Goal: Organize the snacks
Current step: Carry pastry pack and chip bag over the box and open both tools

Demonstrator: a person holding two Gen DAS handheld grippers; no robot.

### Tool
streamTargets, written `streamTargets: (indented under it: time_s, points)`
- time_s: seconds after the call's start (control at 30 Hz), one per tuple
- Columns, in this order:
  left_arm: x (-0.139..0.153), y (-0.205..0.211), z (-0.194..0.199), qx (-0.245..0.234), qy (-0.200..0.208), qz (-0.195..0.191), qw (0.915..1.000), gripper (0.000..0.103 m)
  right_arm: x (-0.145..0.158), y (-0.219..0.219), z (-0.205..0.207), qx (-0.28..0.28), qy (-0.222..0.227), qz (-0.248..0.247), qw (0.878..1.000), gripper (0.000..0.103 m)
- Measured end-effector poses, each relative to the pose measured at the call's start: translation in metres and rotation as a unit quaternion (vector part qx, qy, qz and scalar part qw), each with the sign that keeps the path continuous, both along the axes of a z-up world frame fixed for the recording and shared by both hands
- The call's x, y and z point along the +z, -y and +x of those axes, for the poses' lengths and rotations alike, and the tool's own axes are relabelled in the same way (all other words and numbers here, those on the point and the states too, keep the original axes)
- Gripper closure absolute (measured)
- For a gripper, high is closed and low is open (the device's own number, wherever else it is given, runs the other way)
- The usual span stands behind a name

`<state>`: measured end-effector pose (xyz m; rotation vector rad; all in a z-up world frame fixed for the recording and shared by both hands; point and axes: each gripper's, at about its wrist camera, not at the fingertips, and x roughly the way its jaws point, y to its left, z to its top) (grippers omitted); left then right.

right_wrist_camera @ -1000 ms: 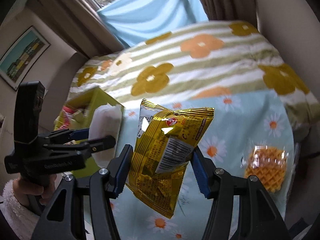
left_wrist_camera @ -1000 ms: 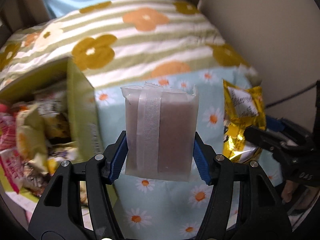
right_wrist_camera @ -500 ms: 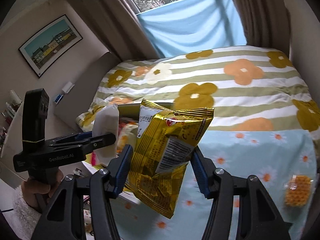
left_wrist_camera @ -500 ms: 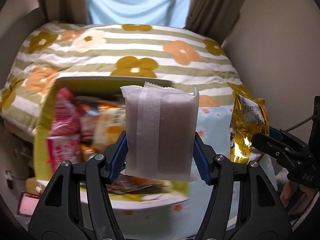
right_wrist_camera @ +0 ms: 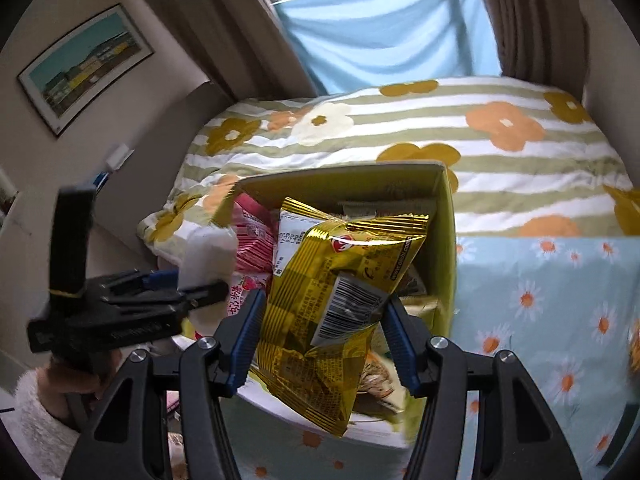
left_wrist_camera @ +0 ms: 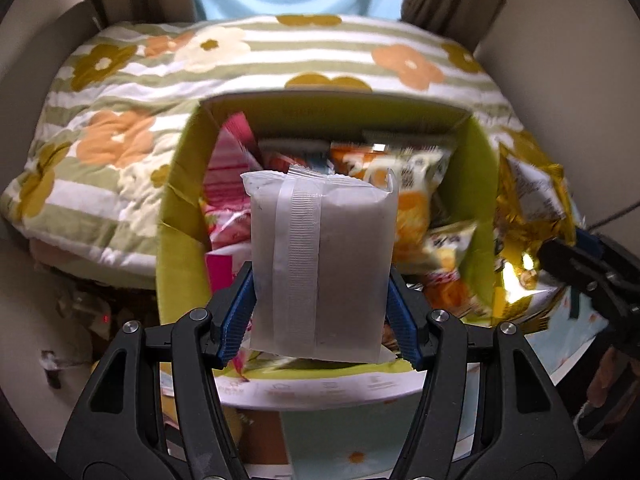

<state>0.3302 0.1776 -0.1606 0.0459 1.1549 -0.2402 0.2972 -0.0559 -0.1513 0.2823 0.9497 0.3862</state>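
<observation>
My left gripper [left_wrist_camera: 320, 308] is shut on a frosted white packet [left_wrist_camera: 320, 264] with a brownish block inside, held above the open green cardboard box [left_wrist_camera: 180, 216]. The box holds several pink, orange and yellow snack packs [left_wrist_camera: 408, 188]. My right gripper [right_wrist_camera: 324, 340] is shut on a gold foil snack bag [right_wrist_camera: 340, 288], held over the same box [right_wrist_camera: 444, 240]. The gold bag also shows at the right in the left wrist view [left_wrist_camera: 528, 216]. The left gripper and its white packet [right_wrist_camera: 208, 248] show at the left in the right wrist view.
The box stands on a light blue daisy cloth [right_wrist_camera: 560, 300] beside a striped flower quilt [right_wrist_camera: 480, 120]. A waffle snack [right_wrist_camera: 634, 344] lies at the far right edge of the cloth. A wall picture [right_wrist_camera: 80, 76] and curtains are behind.
Both grippers have moved left with their packets, from over the daisy cloth to above the open box. The box now fills the middle of both views.
</observation>
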Motion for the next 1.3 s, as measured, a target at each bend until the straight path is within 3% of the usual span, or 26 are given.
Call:
streamTargets:
  time_s: [0.17,0.2,0.23,0.27,0.37,0.63,0.67,0.7,0.77,0.93,1.3]
  points:
    - [-0.019,0.001,0.003,-0.018,-0.009,-0.012,0.9997,0.04,-0.008,-0.005,-0.006,-0.027,-0.017,-0.013,0.999,0.049]
    - [-0.018,-0.001,0.002,-0.022,-0.004,-0.02,0.9996,0.034,-0.008,-0.004,-0.007,-0.03,-0.02,-0.015,0.999,0.049]
    - [-0.016,-0.001,0.001,-0.022,-0.001,-0.02,0.9996,0.013,-0.007,-0.007,-0.007,-0.032,-0.021,-0.016,0.999,0.049]
    - [-0.014,-0.004,0.0,-0.018,0.008,-0.016,0.9997,0.0,-0.007,-0.006,-0.007,-0.034,-0.023,-0.016,0.999,0.049]
    - [-0.007,-0.012,-0.004,-0.008,0.024,-0.015,0.9996,0.0,-0.005,-0.008,-0.005,-0.029,-0.022,-0.022,0.999,0.049]
    - [-0.008,-0.019,-0.013,0.003,0.013,-0.014,0.9998,0.0,-0.014,-0.018,-0.002,-0.011,-0.035,-0.039,0.999,0.048]
    - [-0.008,-0.017,-0.013,0.003,0.012,-0.013,0.9998,0.0,-0.018,-0.019,0.0,-0.015,-0.045,-0.046,0.998,0.043]
    - [-0.009,-0.016,-0.014,0.003,0.01,-0.012,0.9999,0.0,-0.02,-0.02,0.0,-0.018,-0.049,-0.057,0.997,0.025]
    - [-0.009,-0.014,-0.016,0.002,0.01,-0.01,0.9999,0.0,-0.022,-0.021,-0.003,-0.026,-0.039,-0.082,0.996,0.0]
    - [-0.009,-0.009,-0.019,-0.003,0.012,-0.008,0.9999,0.0,-0.02,-0.014,-0.012,-0.026,-0.005,-0.109,0.994,0.0]
    - [-0.003,-0.001,-0.022,-0.016,0.024,0.003,0.9996,0.0,-0.012,-0.01,-0.016,-0.032,-0.003,-0.104,0.994,0.0]
